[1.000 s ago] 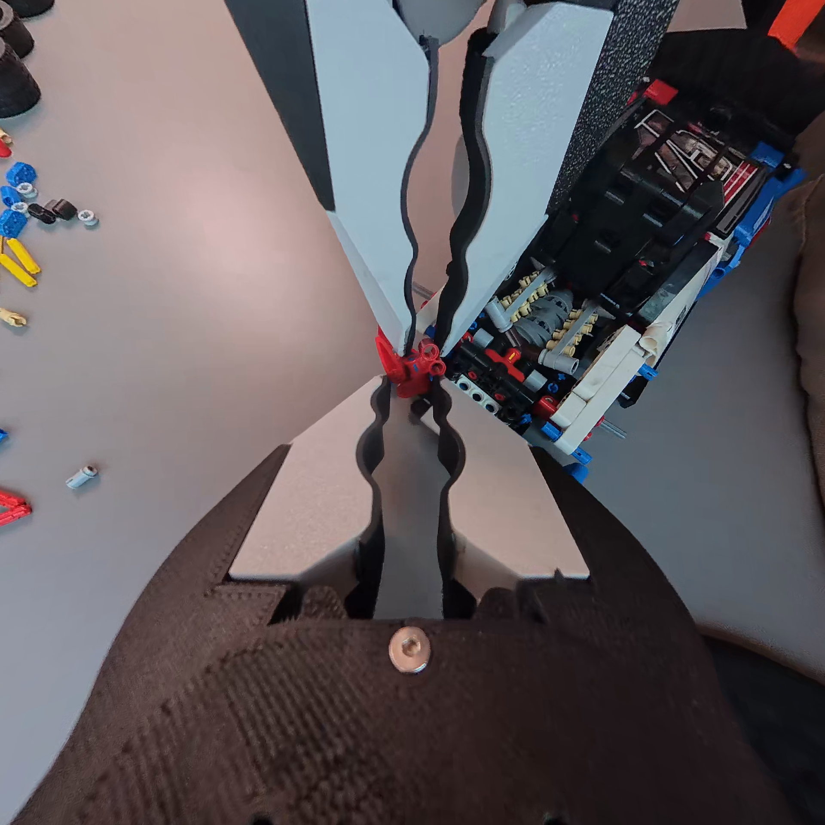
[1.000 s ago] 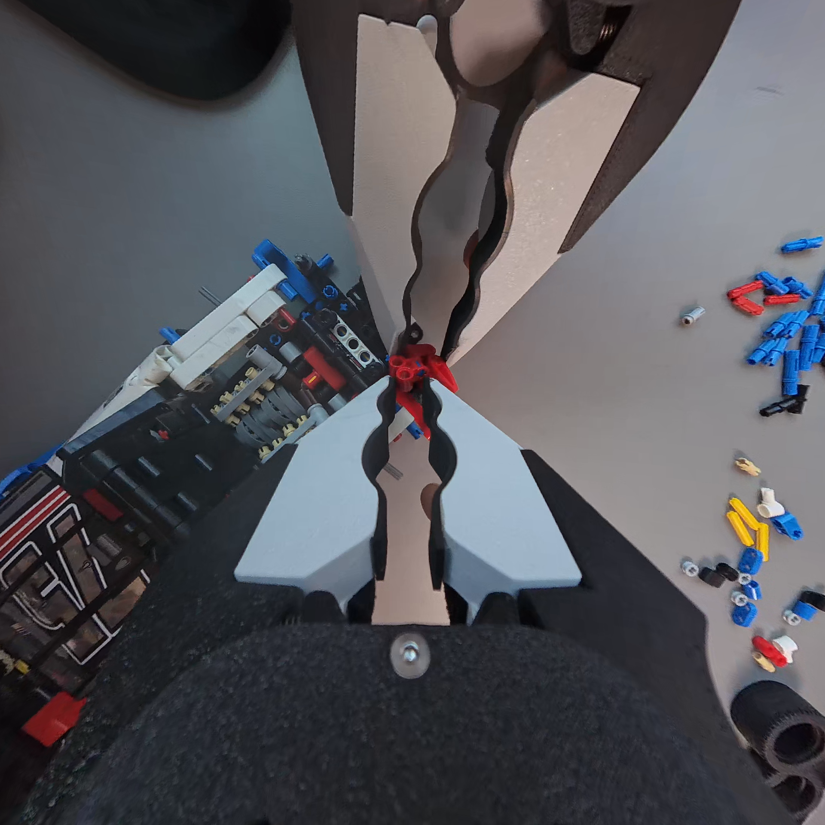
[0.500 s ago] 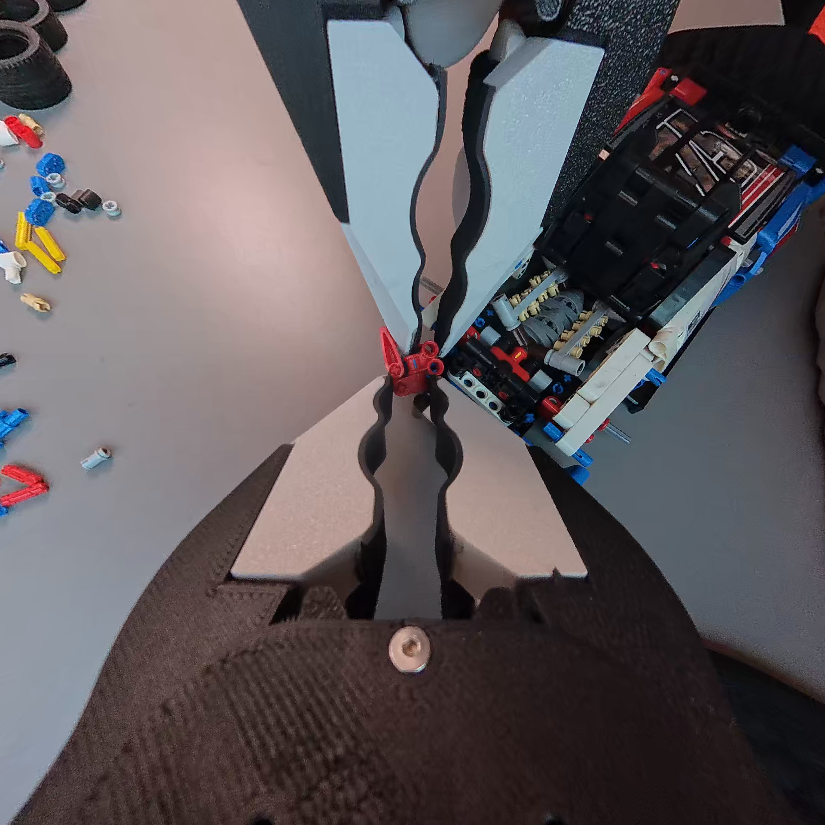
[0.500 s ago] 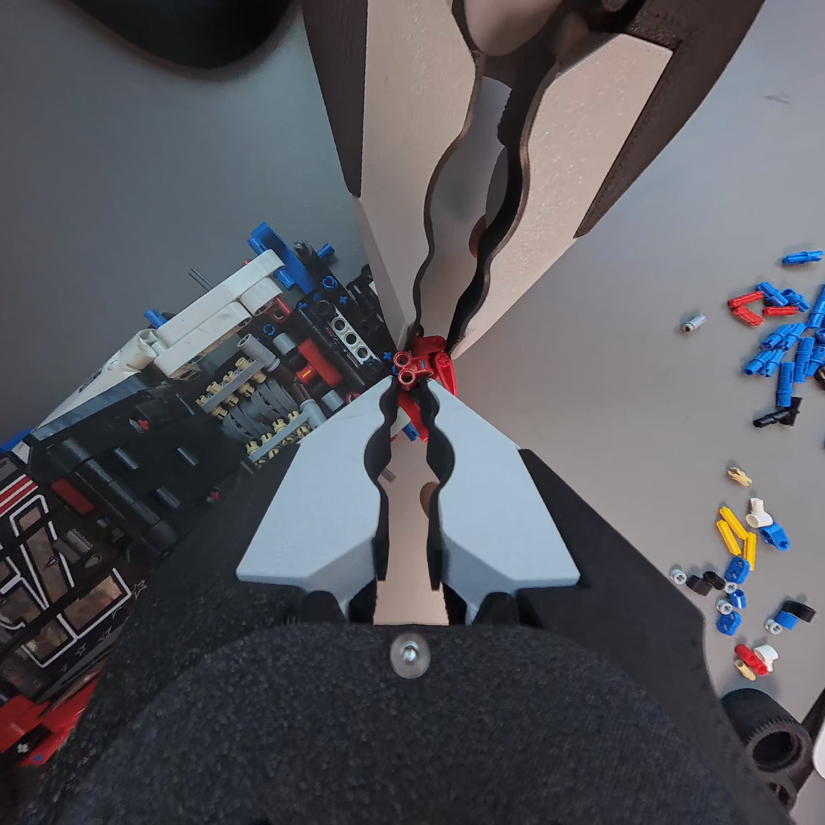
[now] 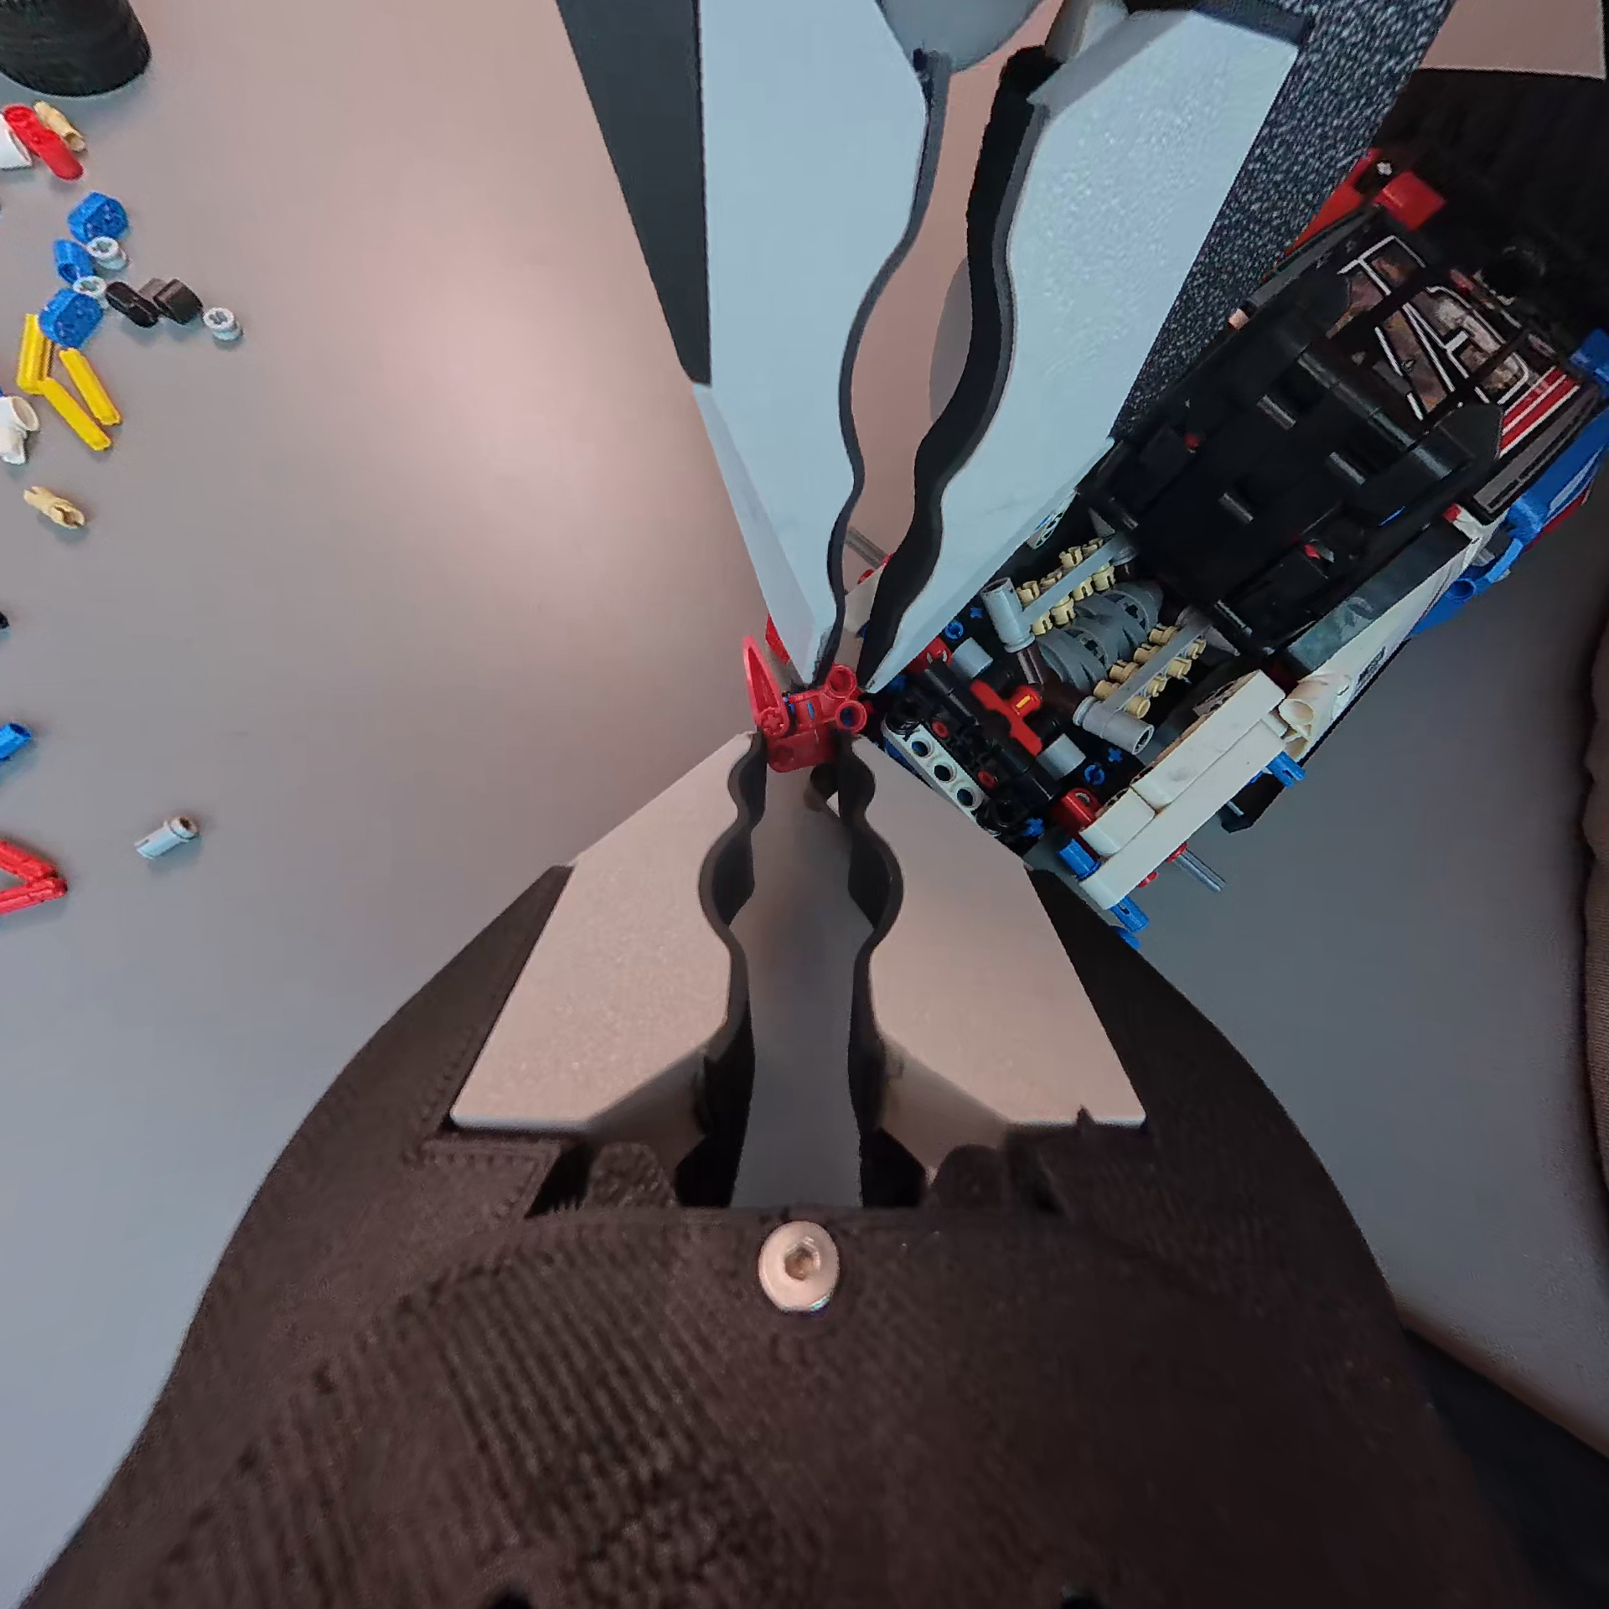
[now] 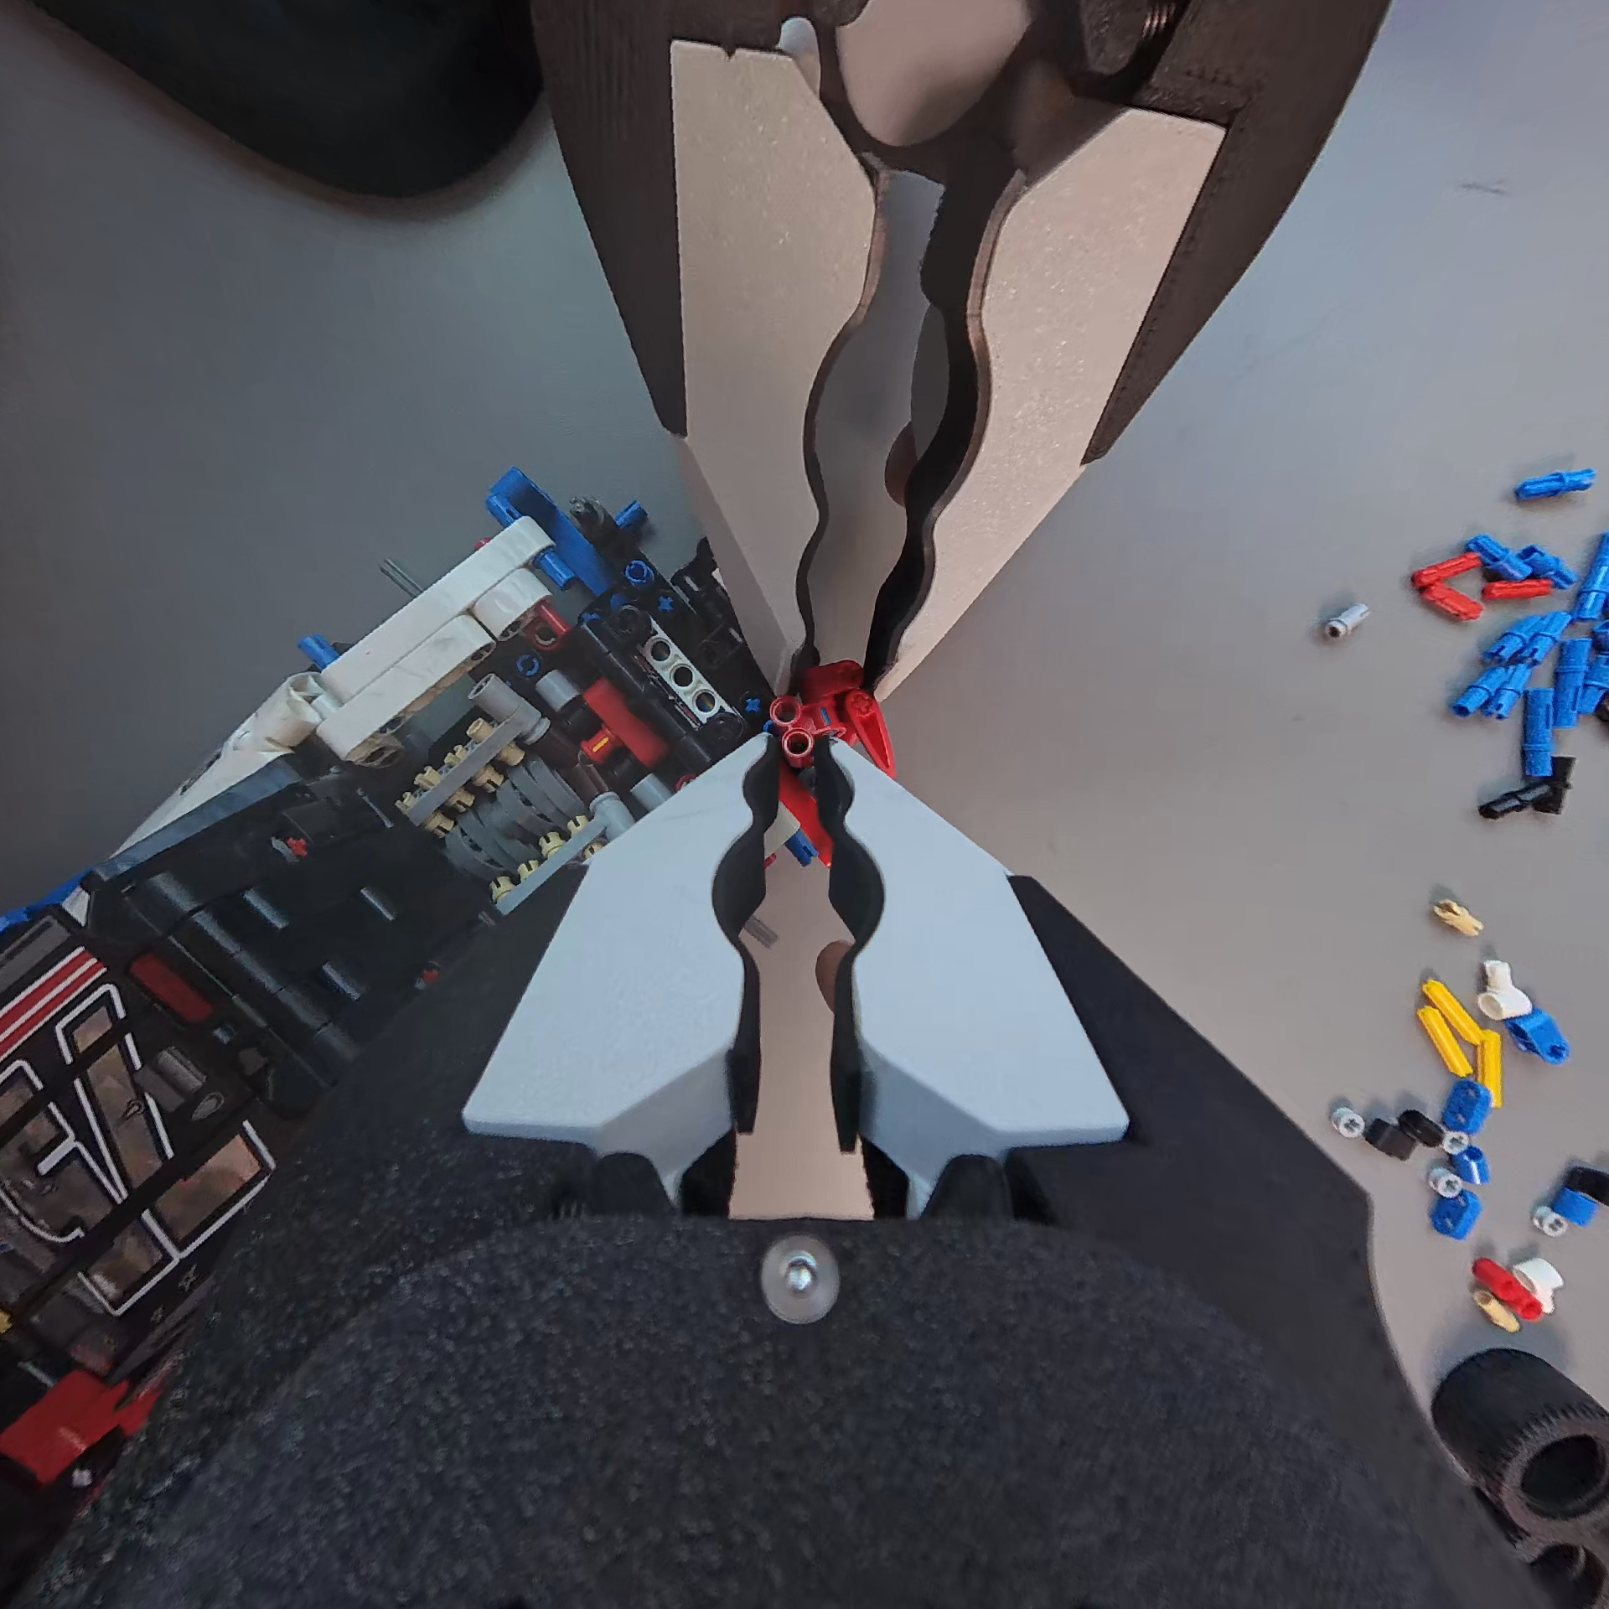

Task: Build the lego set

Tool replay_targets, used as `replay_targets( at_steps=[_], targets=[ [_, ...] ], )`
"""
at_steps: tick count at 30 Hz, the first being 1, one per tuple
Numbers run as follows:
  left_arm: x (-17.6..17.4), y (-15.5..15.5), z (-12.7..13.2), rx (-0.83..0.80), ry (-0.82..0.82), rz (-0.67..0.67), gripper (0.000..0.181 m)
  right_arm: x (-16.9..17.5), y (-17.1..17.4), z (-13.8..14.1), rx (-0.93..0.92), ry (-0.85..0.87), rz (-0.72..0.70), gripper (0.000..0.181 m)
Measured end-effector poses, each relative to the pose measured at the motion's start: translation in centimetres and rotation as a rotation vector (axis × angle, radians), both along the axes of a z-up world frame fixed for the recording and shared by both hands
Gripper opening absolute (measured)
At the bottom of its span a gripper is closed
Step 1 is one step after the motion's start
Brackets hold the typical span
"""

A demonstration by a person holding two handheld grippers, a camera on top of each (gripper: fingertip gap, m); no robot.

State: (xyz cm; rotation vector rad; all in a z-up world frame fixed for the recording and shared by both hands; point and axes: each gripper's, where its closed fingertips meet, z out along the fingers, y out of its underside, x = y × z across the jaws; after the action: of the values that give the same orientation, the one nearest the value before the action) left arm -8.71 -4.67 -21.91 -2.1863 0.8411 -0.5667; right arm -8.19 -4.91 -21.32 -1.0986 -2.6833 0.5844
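A small red Lego connector piece (image 5: 801,731) with a pointed red fin is held in the air between both grippers. My left gripper (image 5: 794,756), with beige fingers, is shut on its lower side. My right gripper (image 5: 840,675), with pale blue fingers, comes in from above and is shut on its other end. In the right wrist view the red piece (image 6: 831,710) sits between my right gripper (image 6: 797,750) and the left gripper (image 6: 840,663). The partly built black, white and blue car (image 5: 1175,662) lies on the grey table just beside them, and shows in the right wrist view (image 6: 418,757).
Loose blue, yellow, red and black small parts (image 5: 78,348) lie scattered on the table (image 5: 392,609), also seen in the right wrist view (image 6: 1550,644). Black tyres (image 6: 1550,1454) lie near the parts. A dark object (image 6: 305,87) lies at the far edge. The grippers are tip to tip, or close to it.
Both grippers stay shut on the red piece. The pair has drifted slightly over the table, so the loose parts and the car shift a little in view. The red fin shows more.
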Motion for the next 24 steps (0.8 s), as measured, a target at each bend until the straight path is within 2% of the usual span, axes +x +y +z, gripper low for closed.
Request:
replay_targets(
  at_steps=[12,19,24],
  targets=[
    [0.32,-0.18,0.10,0.003,-0.021,0.012,0.013,0.40,-0.02,-0.34,0.078,-0.028,0.127,0.004],
    [0.44,-0.04,0.07,0.010,-0.029,0.032,0.013,0.38,0.18,-0.36,0.132,-0.033,0.128,0.007],
    [0.47,0.08,0.32,0.016,-0.035,0.043,0.013,0.29,0.13,0.53,0.085,-0.017,0.109,0.007]
  ],
)
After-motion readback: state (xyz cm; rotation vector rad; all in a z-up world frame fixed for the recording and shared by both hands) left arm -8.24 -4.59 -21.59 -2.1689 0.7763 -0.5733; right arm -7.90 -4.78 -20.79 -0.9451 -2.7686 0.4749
